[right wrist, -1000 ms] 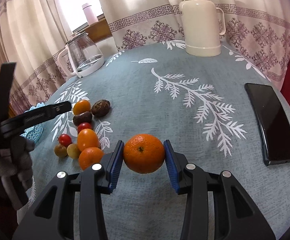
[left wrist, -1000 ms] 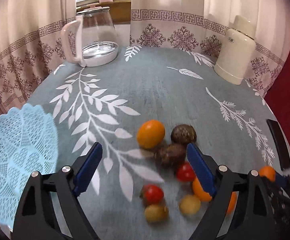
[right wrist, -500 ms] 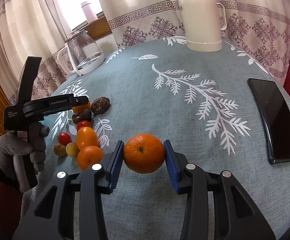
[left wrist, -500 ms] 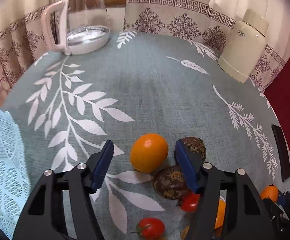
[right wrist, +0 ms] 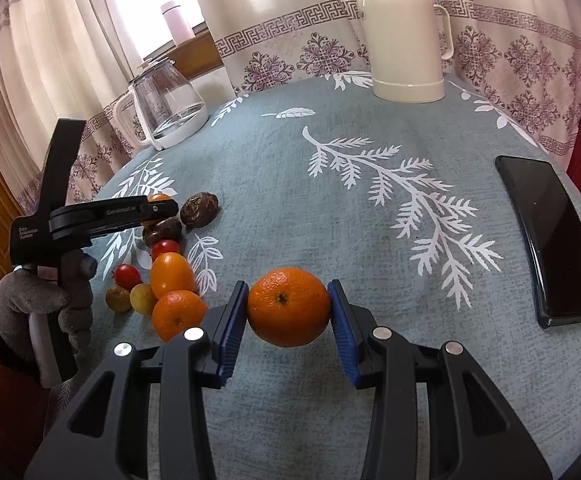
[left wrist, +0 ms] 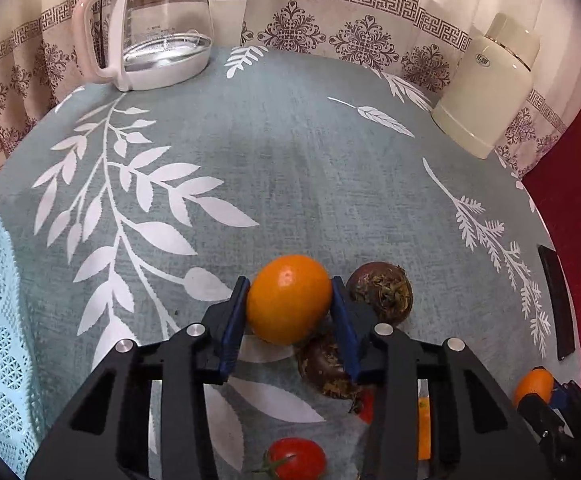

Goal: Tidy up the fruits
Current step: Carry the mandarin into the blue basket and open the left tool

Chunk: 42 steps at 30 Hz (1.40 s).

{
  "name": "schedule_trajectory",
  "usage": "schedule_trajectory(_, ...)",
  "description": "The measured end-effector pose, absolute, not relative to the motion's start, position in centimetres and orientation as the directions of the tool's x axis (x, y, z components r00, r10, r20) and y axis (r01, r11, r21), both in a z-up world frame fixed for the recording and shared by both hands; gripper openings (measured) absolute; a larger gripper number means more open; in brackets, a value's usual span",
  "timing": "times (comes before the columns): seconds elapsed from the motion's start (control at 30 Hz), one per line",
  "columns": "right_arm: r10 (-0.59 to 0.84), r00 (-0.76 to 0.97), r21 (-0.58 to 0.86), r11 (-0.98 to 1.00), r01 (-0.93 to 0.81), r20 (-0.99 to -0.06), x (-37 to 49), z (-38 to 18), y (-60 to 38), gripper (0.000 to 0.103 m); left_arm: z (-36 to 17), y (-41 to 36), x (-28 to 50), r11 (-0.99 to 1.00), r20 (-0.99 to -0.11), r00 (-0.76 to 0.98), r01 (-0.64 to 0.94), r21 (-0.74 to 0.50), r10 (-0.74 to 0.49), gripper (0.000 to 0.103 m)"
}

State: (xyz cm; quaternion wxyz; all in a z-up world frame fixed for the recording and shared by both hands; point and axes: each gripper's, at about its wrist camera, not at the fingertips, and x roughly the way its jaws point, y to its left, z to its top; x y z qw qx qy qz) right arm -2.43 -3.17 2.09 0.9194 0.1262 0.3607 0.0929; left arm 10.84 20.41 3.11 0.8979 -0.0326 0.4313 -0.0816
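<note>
Two vessels, kettle (left wrist: pixel 162 28) and flask (right wrist: pixel 404 36), on leaf-patterned tablecloth (right wrist: pixel 330 208), seemingly curtain-backed.

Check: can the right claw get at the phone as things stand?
Probably not yet: the right claw is shut on a tangerine. The path itself looks free, with bare cloth between it and the phone.

My left claw (left wrist: pixel 289 312) clamps a smooth yellow-orange fruit (left wrist: pixel 289 299), both blue pads pressed to its sides. At its 3 o'clock sits a wrinkled brown passion fruit (left wrist: pixel 382 291), and a second passion fruit (left wrist: pixel 322 364) lies at its 5 o'clock, touching it. A red cherry tomato (left wrist: pixel 296 459) rests at 6 o'clock. My right claw (right wrist: pixel 288 312) pinches a dimpled mandarin (right wrist: pixel 289 306), stem scar facing me. At its 9 o'clock lies another mandarin (right wrist: pixel 178 314).
</note>
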Motion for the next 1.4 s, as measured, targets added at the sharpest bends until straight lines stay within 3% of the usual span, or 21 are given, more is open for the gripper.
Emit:
schedule_trajectory(0.83,0.214,0.755,0.263,0.963,-0.056,-0.620,-4.0,3.4,-2.4,0.041,13.6,28.7,1.6,0.993,-0.533,0.846,-0.053,-0.109,-0.013,0.042)
schedule_trajectory(1.4,0.245,0.790,0.239,0.962,-0.129,-0.561,-5.5,7.0,1.7,0.041,13.0,38.0,-3.8,0.966,-0.513,0.841,-0.246,-0.082,0.170,0.042)
